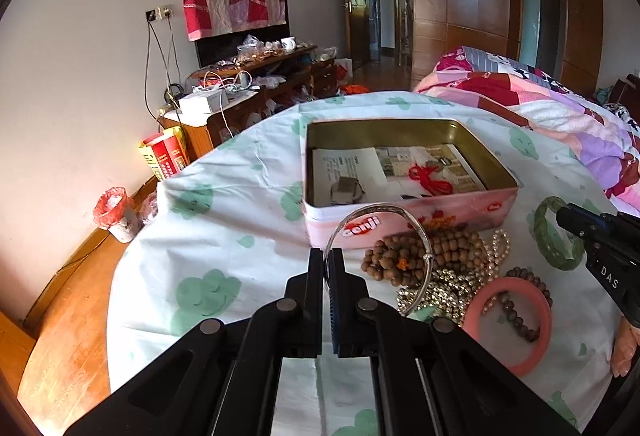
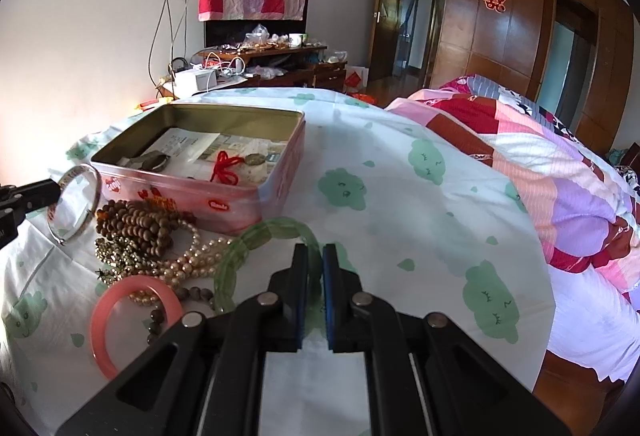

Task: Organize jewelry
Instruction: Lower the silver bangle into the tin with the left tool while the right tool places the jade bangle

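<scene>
- My left hand-held gripper [image 1: 326, 256] is clamped on the rim of the silver bangle [image 1: 380, 256], which stands tilted above the pile of wooden beads [image 1: 424, 256].
- My right hand-held gripper [image 2: 315, 256] is clamped on the green bangle [image 2: 256, 248]; from the left wrist view the ring sticks out past its tip.
- The pink tin [image 2: 248, 196] sits open on the cloth-covered desk [image 2: 400, 196], just behind the jewelry heap; inside it lie printed paper, a red cord [image 2: 226, 168] and a watch [image 2: 150, 160].
- The pearl strand [image 2: 188, 260] and a gold-coloured chain [image 1: 448, 292] are tangled with the wooden beads.
- The pink bangle [image 2: 100, 324] lies flat nearest me, with a few dark beads [image 2: 156, 320] inside its ring.
- A quilted bed [image 2: 560, 176] lies to the right.
</scene>
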`<state>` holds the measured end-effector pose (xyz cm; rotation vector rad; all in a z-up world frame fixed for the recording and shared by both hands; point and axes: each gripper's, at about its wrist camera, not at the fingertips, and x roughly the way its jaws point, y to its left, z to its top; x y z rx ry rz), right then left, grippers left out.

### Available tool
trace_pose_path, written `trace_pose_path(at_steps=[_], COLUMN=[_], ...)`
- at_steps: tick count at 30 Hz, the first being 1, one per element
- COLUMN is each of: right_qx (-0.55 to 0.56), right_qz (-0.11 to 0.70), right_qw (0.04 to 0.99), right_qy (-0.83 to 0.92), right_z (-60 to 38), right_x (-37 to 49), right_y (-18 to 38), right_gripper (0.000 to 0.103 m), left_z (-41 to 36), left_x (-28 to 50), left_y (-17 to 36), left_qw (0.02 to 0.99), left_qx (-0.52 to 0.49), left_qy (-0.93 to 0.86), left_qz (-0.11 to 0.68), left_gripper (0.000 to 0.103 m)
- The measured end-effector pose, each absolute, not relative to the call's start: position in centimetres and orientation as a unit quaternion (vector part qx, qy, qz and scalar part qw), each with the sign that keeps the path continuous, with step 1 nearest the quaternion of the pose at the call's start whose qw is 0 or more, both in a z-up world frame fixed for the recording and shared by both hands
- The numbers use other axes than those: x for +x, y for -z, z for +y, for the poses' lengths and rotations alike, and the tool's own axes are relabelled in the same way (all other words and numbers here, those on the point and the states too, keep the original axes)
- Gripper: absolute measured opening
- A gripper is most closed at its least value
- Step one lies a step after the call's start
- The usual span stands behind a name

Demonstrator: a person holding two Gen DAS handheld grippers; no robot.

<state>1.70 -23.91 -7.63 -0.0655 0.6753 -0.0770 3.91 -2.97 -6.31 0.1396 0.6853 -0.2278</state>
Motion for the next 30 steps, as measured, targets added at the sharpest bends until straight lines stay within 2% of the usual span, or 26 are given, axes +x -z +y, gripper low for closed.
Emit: trace_pose_path(at_steps=[30], right_qx=[-0.046], right_qz=[0.297], right_qw=[0.954], right_qy=[0.017], right_z=[-22.8], right_x=[3.2], right_y=[4.1], right_gripper=[0.008], left_z=[-3.3], left_x=[6.7], left_y=[3.0], left_qw=[0.94], left_qx=[0.08], left_qy=[0.103], left_qz=[0.317], left_gripper=[0.001])
